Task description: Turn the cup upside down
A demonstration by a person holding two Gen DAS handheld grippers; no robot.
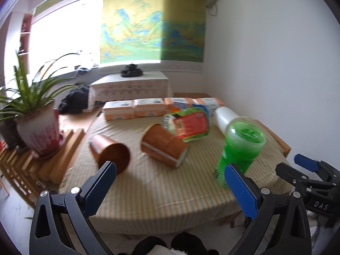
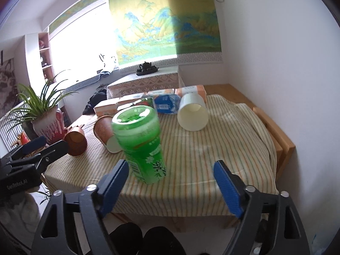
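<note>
A green translucent cup [image 1: 240, 150] stands on the striped tablecloth with its flat base up; it also shows in the right wrist view [image 2: 142, 142]. Two brown cups lie on their sides: one at the left [image 1: 110, 150] [image 2: 76, 142], one in the middle [image 1: 163, 144] [image 2: 106, 133]. A white cup [image 1: 225, 116] [image 2: 192, 114] lies on its side at the back. My left gripper [image 1: 170, 170] is open and empty near the table's front edge. My right gripper [image 2: 172, 170] is open and empty, just right of the green cup; it also shows in the left wrist view [image 1: 297, 165].
A snack packet [image 1: 189, 125] and a row of orange boxes [image 1: 136, 108] lie at the table's back. A potted plant [image 1: 38, 127] stands on a wooden rack at the left. The wall is close on the right. The wooden table edge [image 2: 286, 148] shows at right.
</note>
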